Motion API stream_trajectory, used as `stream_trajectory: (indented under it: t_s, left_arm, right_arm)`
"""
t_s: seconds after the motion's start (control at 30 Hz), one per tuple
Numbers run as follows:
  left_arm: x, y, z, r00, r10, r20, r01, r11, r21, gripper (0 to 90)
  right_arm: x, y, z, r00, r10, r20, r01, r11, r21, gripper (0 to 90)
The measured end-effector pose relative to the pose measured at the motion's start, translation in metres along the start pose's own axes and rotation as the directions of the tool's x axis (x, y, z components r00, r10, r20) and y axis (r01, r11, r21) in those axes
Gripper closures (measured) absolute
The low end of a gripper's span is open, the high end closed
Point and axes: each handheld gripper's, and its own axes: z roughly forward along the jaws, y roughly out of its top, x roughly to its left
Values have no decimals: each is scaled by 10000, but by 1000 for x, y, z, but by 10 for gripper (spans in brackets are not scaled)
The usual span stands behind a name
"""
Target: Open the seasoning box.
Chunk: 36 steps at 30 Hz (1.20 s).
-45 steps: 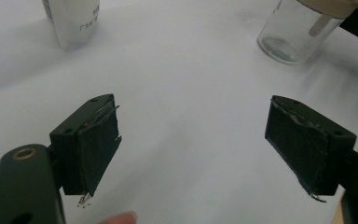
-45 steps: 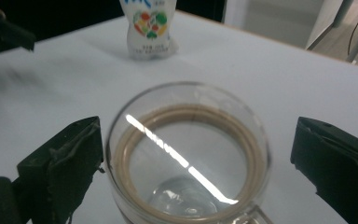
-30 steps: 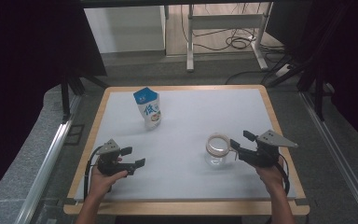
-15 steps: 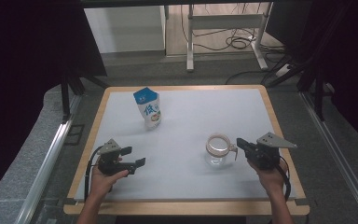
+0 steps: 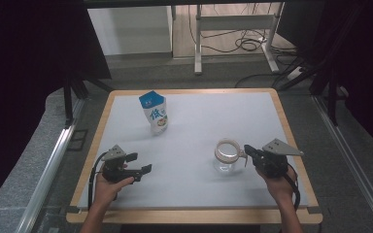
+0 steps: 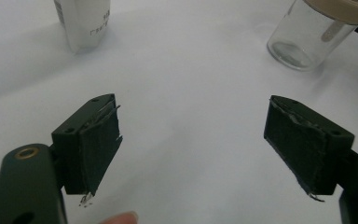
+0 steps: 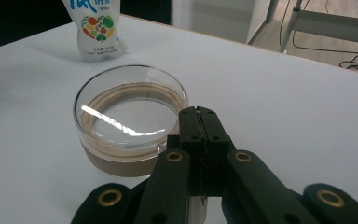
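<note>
Jar [image 5: 227, 156] right of centre in high view, lid on, upright. Right gripper [image 5: 247, 150] pressed together at lid's edge, on tab or empty: cannot tell. Left gripper [image 5: 138, 163] spread, empty, lower left. Pouch [image 5: 154, 113] upper left, untouched. Opening apparently barely begun.

We see a clear glass jar [image 5: 227, 156] with a tan-rimmed glass lid on, standing upright on the white counter [image 5: 194, 126], well apart from the blue-and-white pouch [image 5: 154, 113] standing farther back.
</note>
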Motion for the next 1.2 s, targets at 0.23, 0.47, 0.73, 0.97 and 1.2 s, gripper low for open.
stream_trajectory:
  t_s: [0.23, 0.47, 0.73, 0.97, 1.2]
  left_arm:
    - [-1, -2, 1, 9998, -164, -89, 162, 9996, -229, 249]
    - [-3, 0, 0, 9996, -151, 223, 158, 9995, -281, 313]
    - [-1, -2, 6, 9995, -252, 213, 254, 9997, -69, 302]
    - [-4, -3, 8, 9994, -215, 262, 215, 9998, 9, 288]
    - [-5, -3, 9, 9994, -192, 272, 192, 9998, -31, 323]
  right_arm:
    - [-1, -3, -1, 9999, 164, -26, -164, 9997, -159, 900]
    - [-4, -7, 0, 9996, 277, 82, -276, 9996, -26, 900]
    - [-1, -2, -5, 9999, 159, 62, -156, 9988, -462, 900]
    - [1, -3, 2, 9999, 102, -21, -103, 9996, -251, 900]
    - [1, -5, -1, 9999, 129, 59, -127, 9993, -352, 900]
